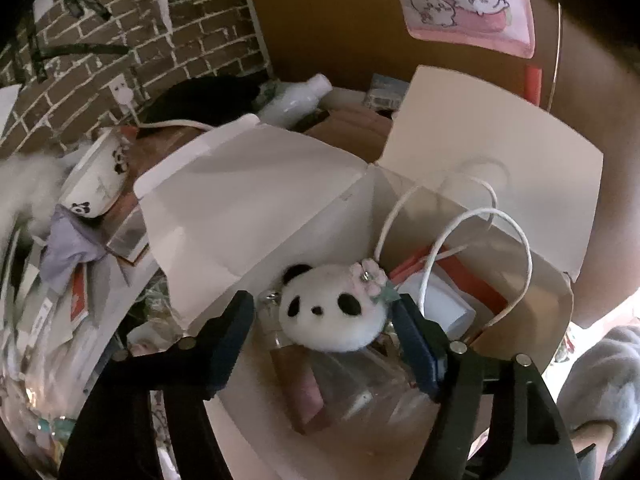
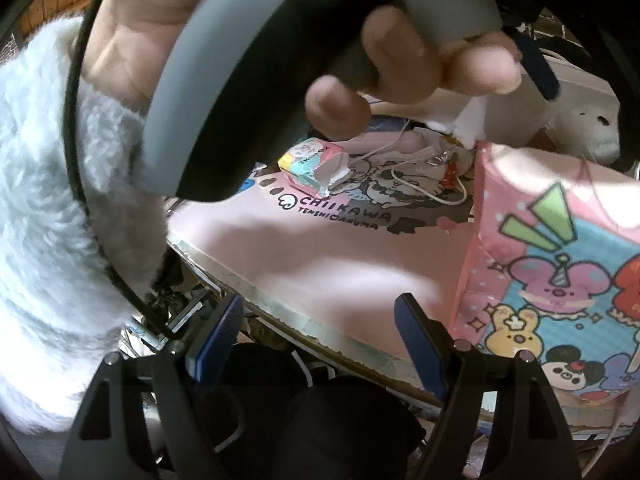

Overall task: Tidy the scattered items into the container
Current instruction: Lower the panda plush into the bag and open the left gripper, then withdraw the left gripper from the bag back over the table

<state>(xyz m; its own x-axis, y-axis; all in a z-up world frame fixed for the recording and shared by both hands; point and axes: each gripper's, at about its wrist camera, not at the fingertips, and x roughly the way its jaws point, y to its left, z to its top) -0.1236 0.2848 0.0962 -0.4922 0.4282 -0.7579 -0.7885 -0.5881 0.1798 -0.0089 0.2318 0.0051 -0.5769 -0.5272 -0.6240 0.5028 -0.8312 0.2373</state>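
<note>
A white panda-face plush (image 1: 332,312) with a pink flower lies at the mouth of the white paper bag (image 1: 256,208), on top of a clear plastic pouch (image 1: 360,380). My left gripper (image 1: 324,302) is open around the plush. Its left finger stands clear of it and the right one sits close by the flower. A white-and-orange box (image 1: 452,308) and the bag's cord handles (image 1: 516,236) show deeper inside. My right gripper (image 2: 320,304) hangs open and empty over the edge of the pink desk mat (image 2: 320,248).
A panda mug (image 1: 100,176), papers and a white bottle (image 1: 300,96) crowd the desk to the left and behind the bag. In the right wrist view a hand in a fluffy sleeve (image 2: 40,200) holds the other gripper's handle. A small pastel box (image 2: 316,168), a white cable and a pink cartoon bag (image 2: 560,260) lie on the mat.
</note>
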